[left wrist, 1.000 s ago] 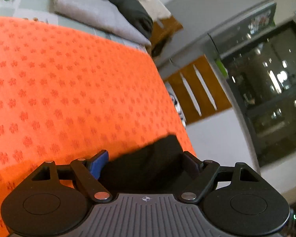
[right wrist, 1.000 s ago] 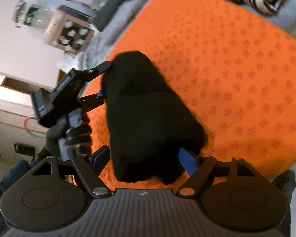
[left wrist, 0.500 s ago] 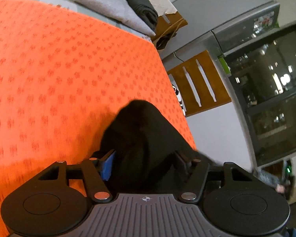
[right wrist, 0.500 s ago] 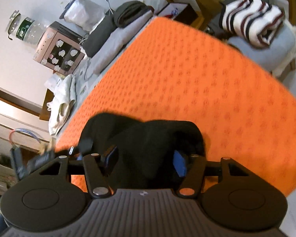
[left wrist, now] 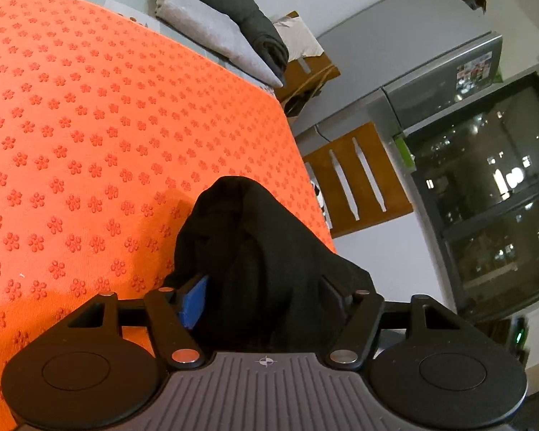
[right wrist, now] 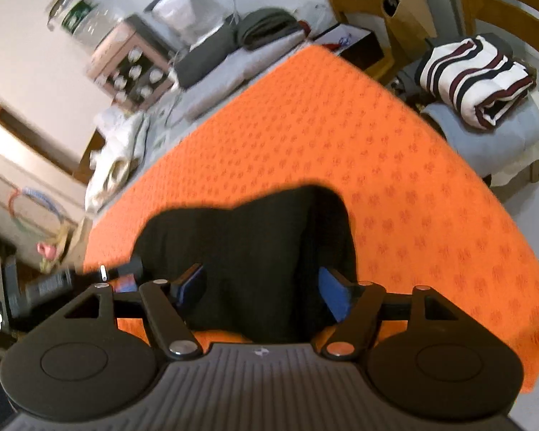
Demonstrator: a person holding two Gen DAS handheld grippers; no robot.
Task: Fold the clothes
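No readable writing anywhere: green label on the clear jar (right wrist: 76, 18) at 11 o'clock too blurred, sticker on the grey fridge (left wrist: 474, 68) at 2 o'clock too small.

Black bunched fabric garment (left wrist: 258, 251) lying near the close edge of the orange flower-print table cover (left wrist: 90, 125), at 6 o'clock in both views. Long axis seen running away from the lens in the left wrist view, crosswise from 9 toward 3 o'clock in the right wrist view (right wrist: 248, 248).

Left gripper (left wrist: 266, 298) half-wide, having just been closing, cloth filling the gap between blue pad and black finger; actual pinch impossible to tell. Right gripper (right wrist: 266, 294) fairly wide, just been opening, cloth between its blue pads (right wrist: 332, 296); pressing or not, cannot tell.

Only in the right view: striped folded textile (right wrist: 474, 75) on a chair at 2 o'clock. Only in the left view: dark glass door (left wrist: 492, 194) at 3 o'clock.
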